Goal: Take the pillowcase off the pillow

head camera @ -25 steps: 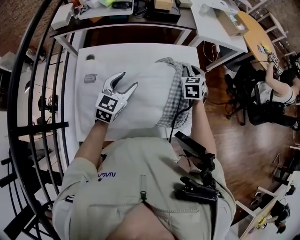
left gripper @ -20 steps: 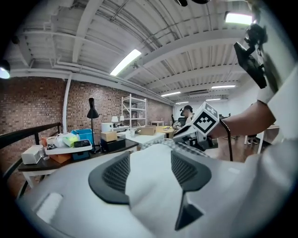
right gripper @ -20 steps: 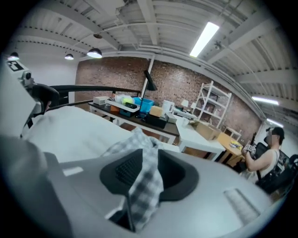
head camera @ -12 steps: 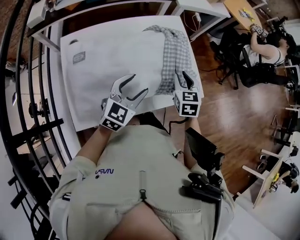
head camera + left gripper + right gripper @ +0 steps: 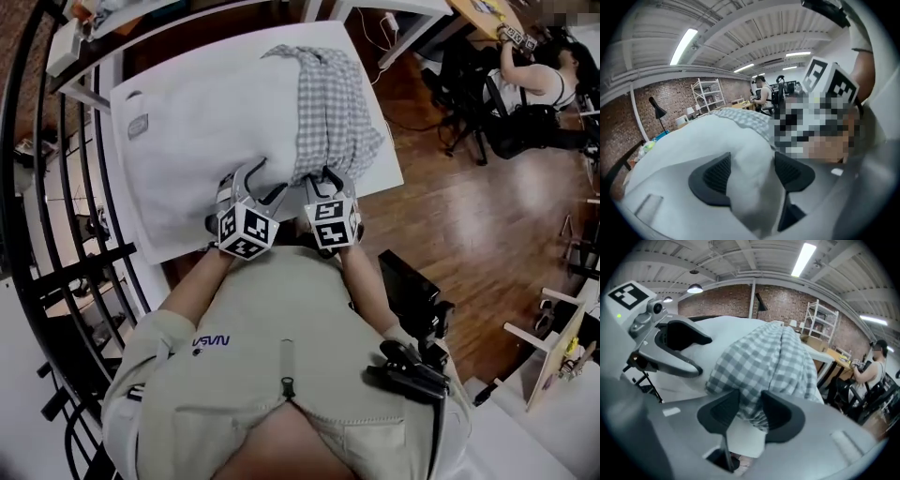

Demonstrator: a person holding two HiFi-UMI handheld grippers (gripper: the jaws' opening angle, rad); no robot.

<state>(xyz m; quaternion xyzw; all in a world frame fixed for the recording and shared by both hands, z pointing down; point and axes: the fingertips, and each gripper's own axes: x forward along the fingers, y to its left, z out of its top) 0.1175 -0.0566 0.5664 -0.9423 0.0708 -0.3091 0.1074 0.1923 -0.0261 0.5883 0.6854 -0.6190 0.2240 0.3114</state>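
Both pairs of jaws had just been opening, clamping nothing, at the near end of the pillow (image 5: pixel 202 141): your left gripper (image 5: pixel 750 173) astride its white corner, your right gripper (image 5: pixel 750 411) astride the checked pillowcase (image 5: pixel 333 112) beside it, the rest bunched farther along.

My beige short-sleeved shirt (image 5: pixel 234 394), chest zip (image 5: pixel 286 373), small dark logo (image 5: pixel 211 344). My left gripper (image 5: pixel 251 183), right gripper (image 5: pixel 325 178): pale grey, black ribbed pads (image 5: pixel 715 176), black-and-white marker cubes (image 5: pixel 246 232).

Soft matt white cloth pillow (image 5: pixel 211 131); woven checked pillowcase (image 5: pixel 333 103); glossy wooden floor (image 5: pixel 450 220).
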